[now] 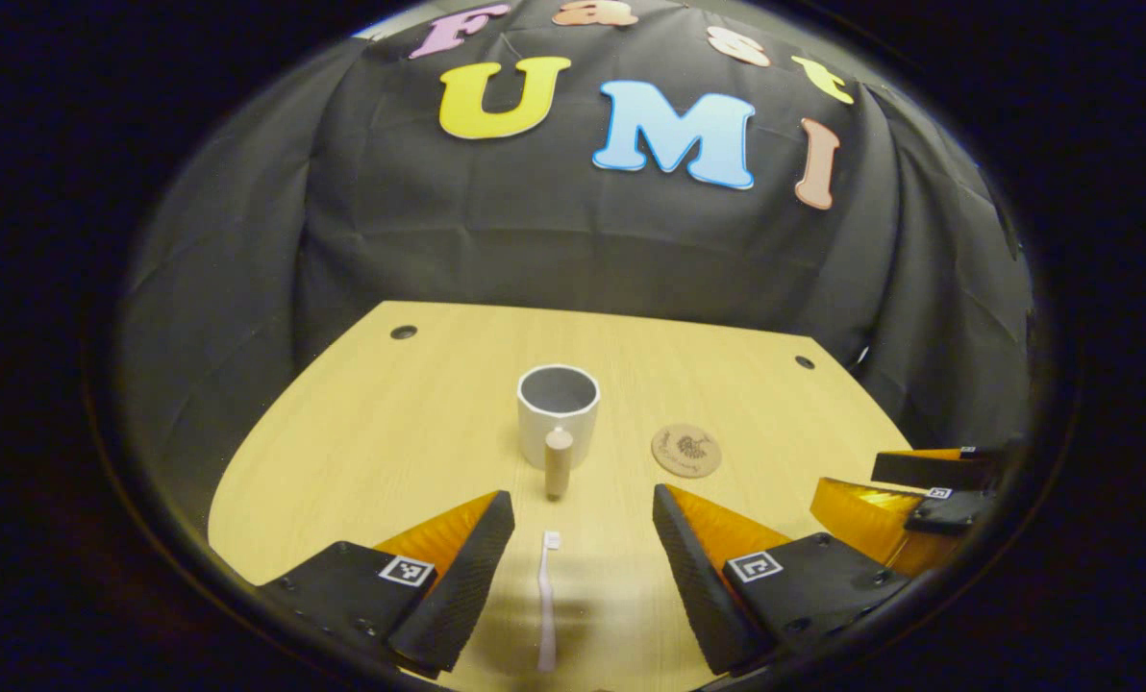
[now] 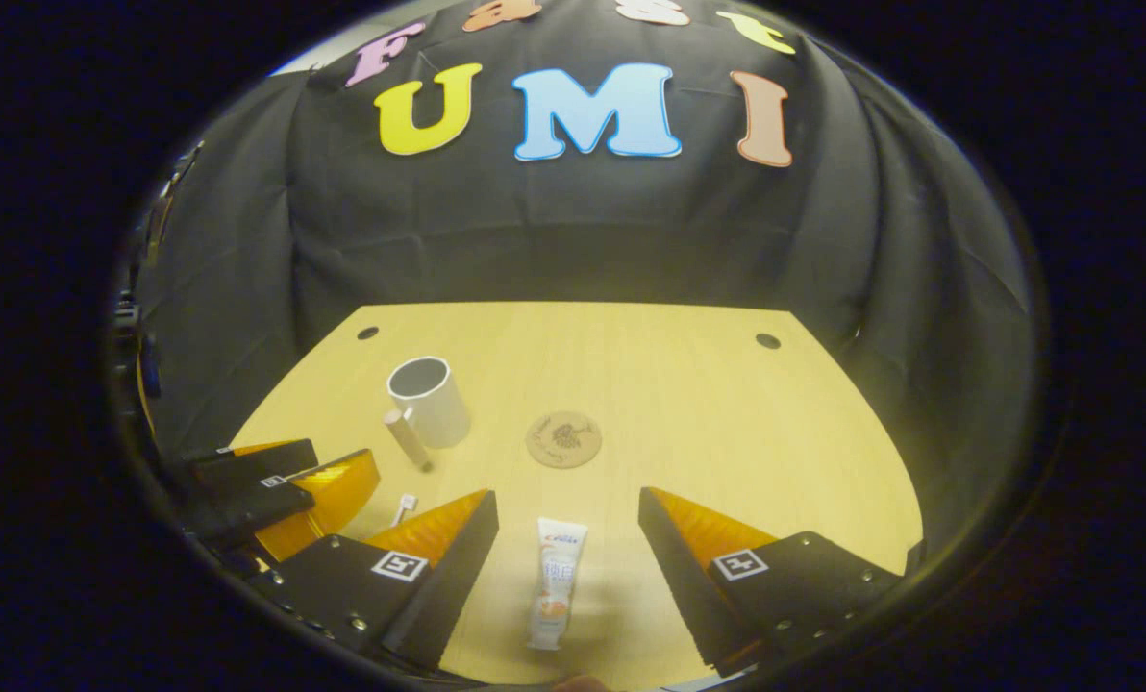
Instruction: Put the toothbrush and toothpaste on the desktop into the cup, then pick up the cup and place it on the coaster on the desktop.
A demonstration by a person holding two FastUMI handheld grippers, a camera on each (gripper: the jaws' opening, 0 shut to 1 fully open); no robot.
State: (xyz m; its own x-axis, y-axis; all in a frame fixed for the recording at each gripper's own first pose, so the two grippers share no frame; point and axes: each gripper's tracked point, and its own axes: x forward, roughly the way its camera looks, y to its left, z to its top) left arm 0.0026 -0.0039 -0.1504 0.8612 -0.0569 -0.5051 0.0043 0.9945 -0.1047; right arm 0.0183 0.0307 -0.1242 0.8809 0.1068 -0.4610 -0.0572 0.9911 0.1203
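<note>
Toothbrush, slim white plastic (image 1: pixel 546 601), lay between your left tool's (image 1: pixel 583 567) spread fingers; the white toothpaste tube (image 2: pixel 556 583) lay between your right tool's (image 2: pixel 568 567) parted fingers, bare light wooden surface (image 2: pixel 727 413) around both.

Both views look down and forward over the desktop (image 1: pixel 361 432) from its near edge, sharing cup (image 1: pixel 558 411) and coaster (image 1: pixel 686 450)

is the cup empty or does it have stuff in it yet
Empty: the cup stands upright, while the toothbrush and toothpaste lie on the desktop.
</note>
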